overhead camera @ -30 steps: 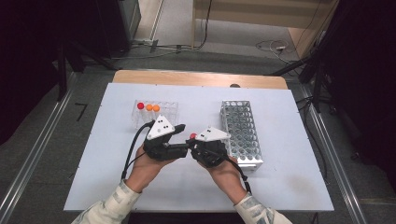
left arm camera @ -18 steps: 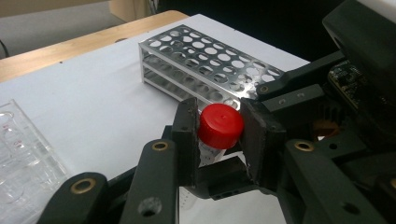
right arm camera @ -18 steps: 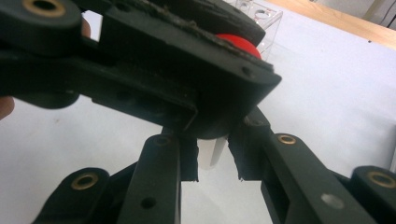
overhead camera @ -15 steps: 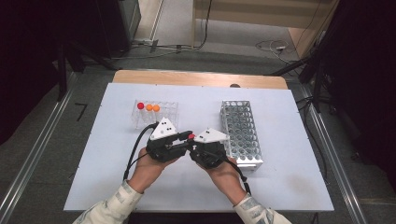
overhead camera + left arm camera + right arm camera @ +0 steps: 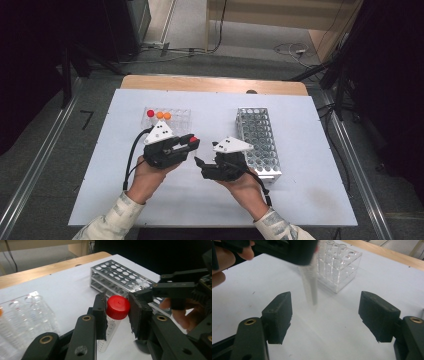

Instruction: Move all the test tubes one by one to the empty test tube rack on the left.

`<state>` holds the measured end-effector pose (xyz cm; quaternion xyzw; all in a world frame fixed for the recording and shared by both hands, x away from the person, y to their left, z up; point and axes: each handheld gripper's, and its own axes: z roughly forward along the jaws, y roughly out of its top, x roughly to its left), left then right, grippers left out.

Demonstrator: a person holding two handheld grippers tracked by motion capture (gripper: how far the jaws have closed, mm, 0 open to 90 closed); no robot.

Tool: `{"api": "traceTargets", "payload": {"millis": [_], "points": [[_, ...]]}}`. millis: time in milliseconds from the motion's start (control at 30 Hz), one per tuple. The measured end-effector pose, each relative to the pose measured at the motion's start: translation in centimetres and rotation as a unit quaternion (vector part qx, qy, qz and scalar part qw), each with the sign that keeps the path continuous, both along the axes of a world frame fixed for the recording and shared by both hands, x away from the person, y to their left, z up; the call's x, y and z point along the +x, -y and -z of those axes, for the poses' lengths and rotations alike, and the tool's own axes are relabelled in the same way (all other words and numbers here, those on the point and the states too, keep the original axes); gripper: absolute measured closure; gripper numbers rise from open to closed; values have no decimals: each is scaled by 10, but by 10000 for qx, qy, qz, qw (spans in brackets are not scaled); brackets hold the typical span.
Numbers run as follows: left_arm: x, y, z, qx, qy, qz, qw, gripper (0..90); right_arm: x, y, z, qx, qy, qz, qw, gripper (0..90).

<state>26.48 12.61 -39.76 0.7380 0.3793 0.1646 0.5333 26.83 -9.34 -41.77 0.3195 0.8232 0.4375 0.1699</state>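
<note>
Clear plastic is catching the light at the far left of the table (image 5: pixel 300 200): a see-through rack (image 5: pixel 175 116) with round wells, carrying one red cap and two orange ones. Just nearer, my left gripper (image 5: pixel 191 143) is clamping its black, rough-faced pads on a tube (image 5: pixel 111 325), right at the smooth red screw cap, while the clear, marked body is hanging below between the jaws. My left hand (image 5: pixel 145 175) is lying low on the white tabletop, wrist straight, with the gripper pointing toward the right. From the right gripper view the tube's body is blurring and its cap is hiding behind the left gripper. My right gripper (image 5: pixel 199 167) is sitting just beside, jaws having just been opening and now standing wide with nothing between them, and my right hand (image 5: pixel 245 185) is cupping it from underneath. Farthest right, the shiny metal rack (image 5: pixel 257 140) is standing long and boxy, its perforated top showing rows of round holes; its near corner is tucked behind my right gripper.
</note>
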Motion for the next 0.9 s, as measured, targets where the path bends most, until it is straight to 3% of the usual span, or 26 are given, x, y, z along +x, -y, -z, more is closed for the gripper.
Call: {"api": "traceTargets", "payload": {"millis": [367, 567, 900], "points": [[0, -32, -7, -94, 50, -454, 9989, 693, -3, 21, -4, 106, 59, 105, 9999, 254], [1, -53, -12, -190, 19, -768, 9969, 693, -3, 35, -5, 129, 41, 188, 9997, 245], [1, -80, -18, -271, 27, -1165, 9928, 693, -4, 70, -8, 256, 131, 572, 9980, 245]]}}
